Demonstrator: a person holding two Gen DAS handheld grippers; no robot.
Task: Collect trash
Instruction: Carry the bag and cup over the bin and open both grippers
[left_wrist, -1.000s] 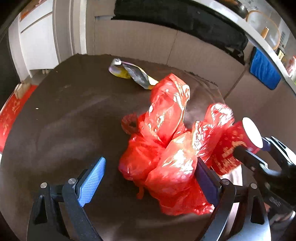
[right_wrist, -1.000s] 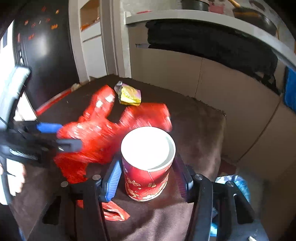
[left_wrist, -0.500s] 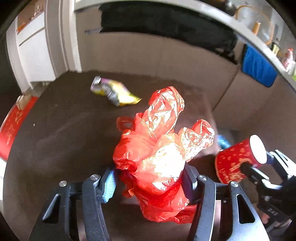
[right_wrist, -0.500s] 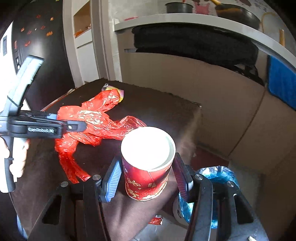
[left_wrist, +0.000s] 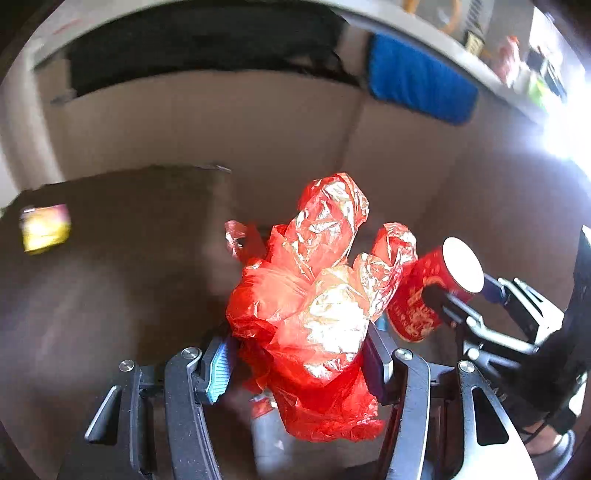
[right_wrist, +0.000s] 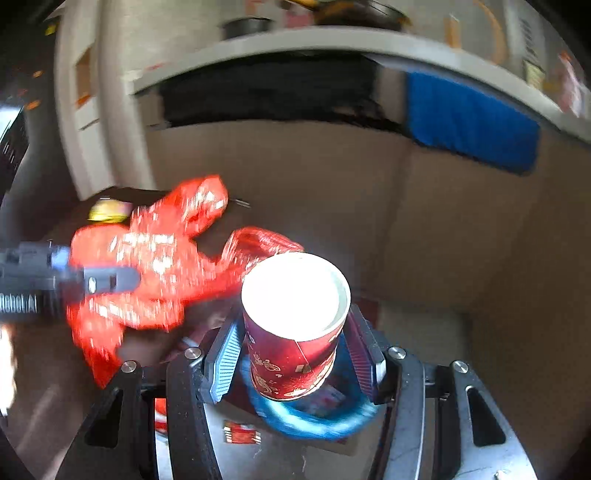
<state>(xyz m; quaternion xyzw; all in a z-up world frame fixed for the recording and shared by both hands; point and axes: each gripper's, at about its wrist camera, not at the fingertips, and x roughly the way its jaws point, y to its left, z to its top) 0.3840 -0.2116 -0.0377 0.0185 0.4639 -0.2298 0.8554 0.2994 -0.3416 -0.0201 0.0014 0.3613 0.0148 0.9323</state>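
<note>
Red crinkled plastic, a bunched bag (left_wrist: 314, 306), is found clamped between the pads of the left gripper (left_wrist: 299, 358) and carried clear of the dark brown table (left_wrist: 122, 266); part of the bag hangs loose below the jaws. A red paper cup (right_wrist: 293, 325), upright with its white mouth uppermost, is found held by its sides in the right gripper (right_wrist: 295, 363), the blue pads pressed against the wall on either side. In the left wrist view the same cup is seen just beside the bag, to its right.

Below the cup, on the floor, a bin lined with blue plastic (right_wrist: 310, 421) is partly visible; the cup appears to be directly over it, though the bin's opening is largely hidden. A small red scrap (right_wrist: 242, 434) lies on the floor just beside the bin. A yellow wrapper (left_wrist: 46, 229) is left on the far part of the table, well apart from both grippers.

The step in hand is judged to be the carry of two items to the bin. The next move would call for each gripper to be placed over the bin's mouth and its jaws released; the limp bag may cling to the pads or drift past the rim. The wrapper is judged yet to be collected.
</note>
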